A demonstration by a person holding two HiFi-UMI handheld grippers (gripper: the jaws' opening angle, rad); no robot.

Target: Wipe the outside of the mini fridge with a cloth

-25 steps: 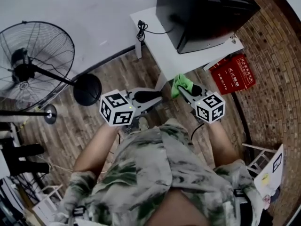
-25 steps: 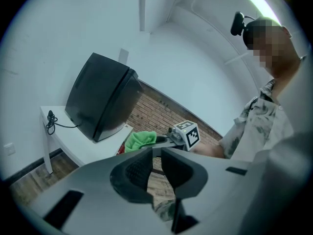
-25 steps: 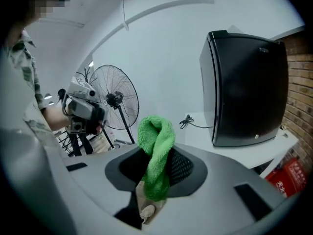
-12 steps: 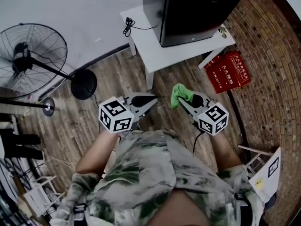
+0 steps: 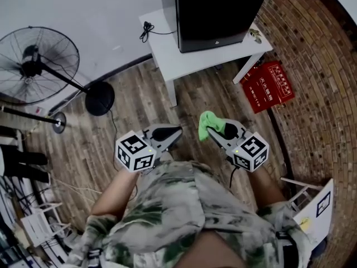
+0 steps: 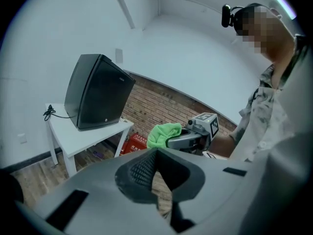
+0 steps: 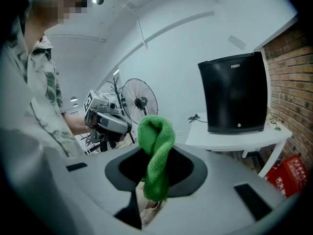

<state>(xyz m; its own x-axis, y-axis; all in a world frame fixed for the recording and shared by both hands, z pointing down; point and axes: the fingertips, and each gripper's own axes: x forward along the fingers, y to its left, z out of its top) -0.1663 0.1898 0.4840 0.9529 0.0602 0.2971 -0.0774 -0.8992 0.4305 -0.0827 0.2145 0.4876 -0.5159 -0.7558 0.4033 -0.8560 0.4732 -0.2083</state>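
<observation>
The black mini fridge (image 5: pixel 215 13) (image 6: pixel 98 92) (image 7: pixel 234 93) stands on a small white table (image 5: pixel 173 49) (image 7: pixel 234 137) against the wall, well ahead of both grippers. My right gripper (image 5: pixel 211 132) (image 7: pixel 155 173) is shut on a green cloth (image 5: pixel 206 123) (image 7: pixel 156 151) (image 6: pixel 164 133) that sticks up bunched between its jaws. My left gripper (image 5: pixel 173 134) (image 6: pixel 156 180) is held beside it at waist height, its jaws closed together with nothing in them. Both are over the wooden floor, far short of the fridge.
A standing fan (image 5: pixel 39 66) (image 7: pixel 139 99) with a round black base (image 5: pixel 100 98) is at the left. A red box (image 5: pixel 269 85) (image 7: pixel 291 173) lies by the brick wall at the right. A black cable (image 5: pixel 148 29) rests on the table beside the fridge.
The table and fridge have shifted up and away in the head view, and both grippers sit lower and nearer my body. The cloth stays gripped in the right gripper.
</observation>
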